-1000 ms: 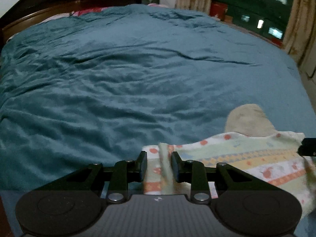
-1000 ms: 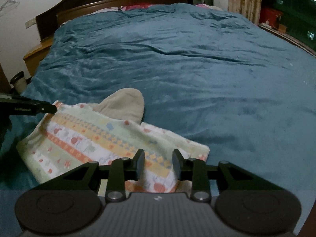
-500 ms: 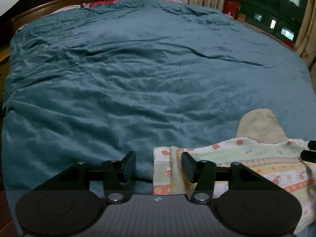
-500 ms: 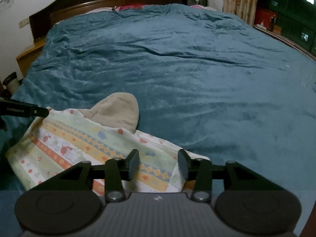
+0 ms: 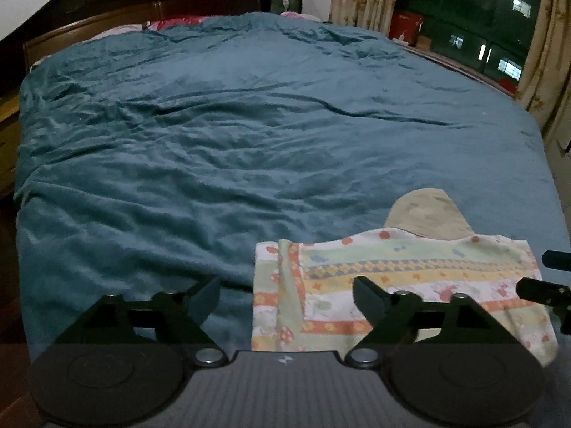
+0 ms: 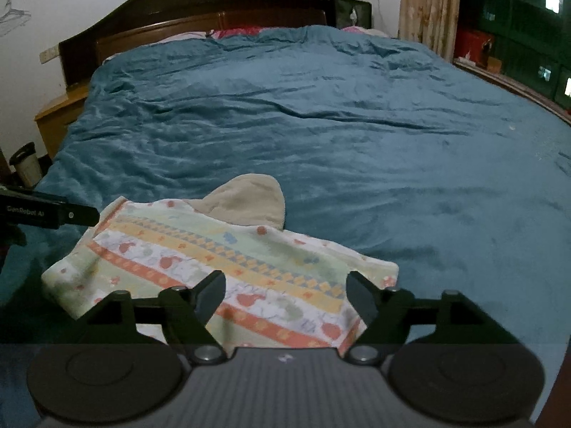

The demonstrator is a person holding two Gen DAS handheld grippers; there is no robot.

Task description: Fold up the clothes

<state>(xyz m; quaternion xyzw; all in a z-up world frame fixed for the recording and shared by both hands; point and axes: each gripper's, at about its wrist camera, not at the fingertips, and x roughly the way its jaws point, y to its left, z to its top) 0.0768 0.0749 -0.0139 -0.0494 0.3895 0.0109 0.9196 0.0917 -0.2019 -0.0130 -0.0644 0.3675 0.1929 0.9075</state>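
Folded patterned garment (image 6: pixel 228 267) lies flat at the near edge of the teal blanket (image 6: pixel 321 125); a beige piece (image 6: pixel 249 199) pokes out from its far side. Left gripper (image 5: pixel 285 294): fingers spread wide, over the garment's left end, holding nothing. Right gripper (image 6: pixel 285 290): fingers spread wide above the garment's right end, nothing between them.

Folded garment (image 6: pixel 228 267): near edge hidden behind right gripper (image 6: pixel 285 296) body. Beige piece (image 6: pixel 249 199) mostly tucked under it. Left gripper (image 6: pixel 46 212) cut off by pic's left edge; jaws unseen there.
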